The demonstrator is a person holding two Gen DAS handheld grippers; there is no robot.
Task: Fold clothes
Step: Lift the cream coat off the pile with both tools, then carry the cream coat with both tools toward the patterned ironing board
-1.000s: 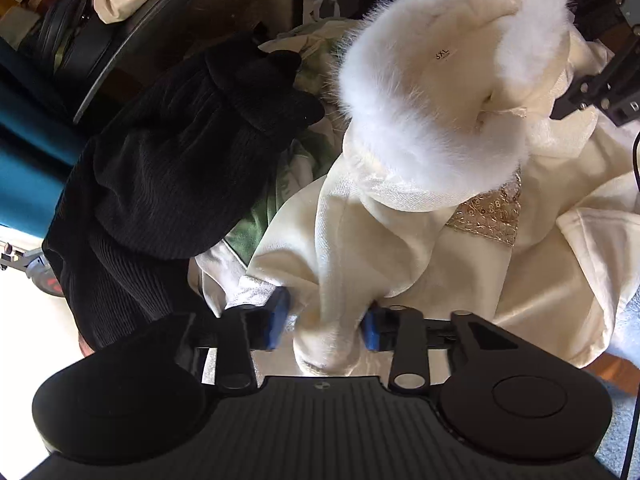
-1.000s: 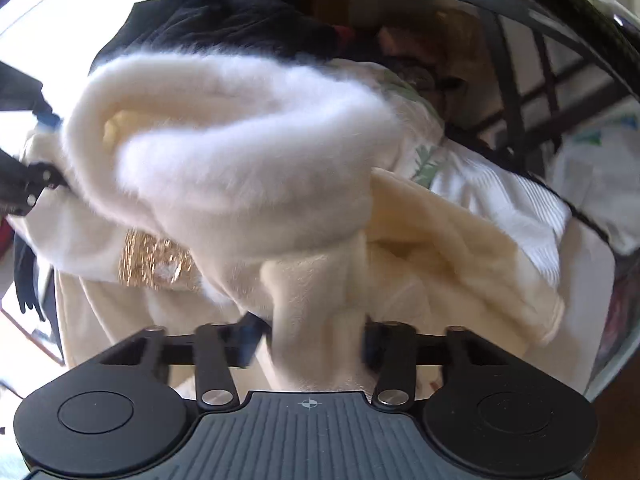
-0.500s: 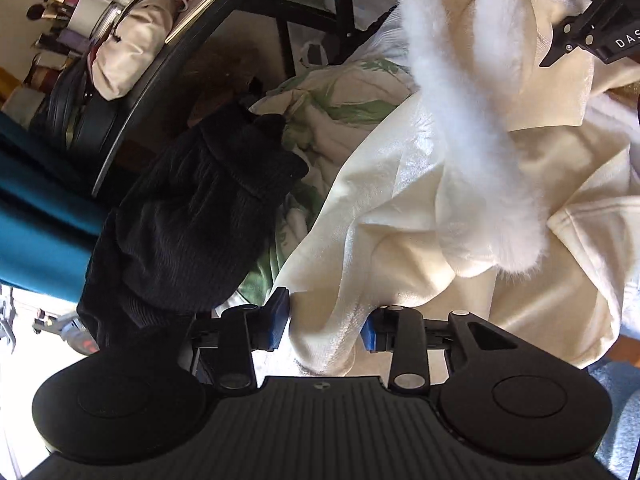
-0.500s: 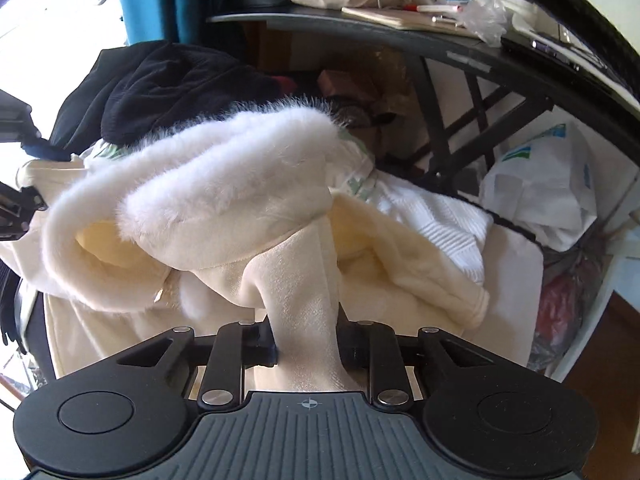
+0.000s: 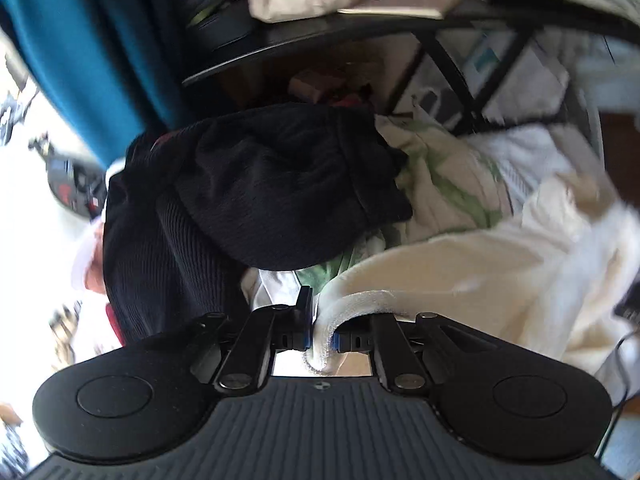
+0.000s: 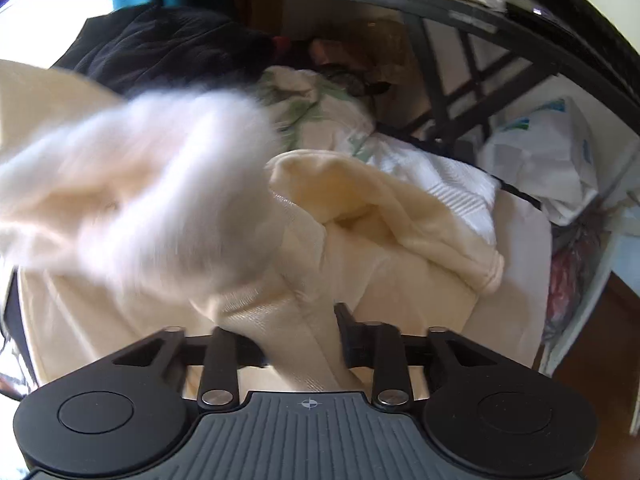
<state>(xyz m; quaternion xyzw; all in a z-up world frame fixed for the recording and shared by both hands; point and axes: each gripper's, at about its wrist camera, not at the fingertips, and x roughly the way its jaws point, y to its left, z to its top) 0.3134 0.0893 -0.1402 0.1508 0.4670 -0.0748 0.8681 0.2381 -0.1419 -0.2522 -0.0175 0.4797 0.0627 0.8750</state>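
Left wrist view: the left tongs [image 5: 323, 330] are clamped on a thin edge of the cream coat [image 5: 480, 272], which lies beside a black garment [image 5: 280, 188].

Right wrist view: the right tongs [image 6: 304, 344] are closing, pinching a fold of the cream coat [image 6: 384, 216] below its blurred white fur collar [image 6: 160, 196].

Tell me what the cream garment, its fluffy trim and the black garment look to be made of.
Cream garment: soft velvety fabric, probably velour or plush, given its faint sheen and short nap.
Fluffy trim: white faux fur by its long fuzzy pile, though blurred.
Black garment: matte ribbed knit, showing fine parallel ridges.
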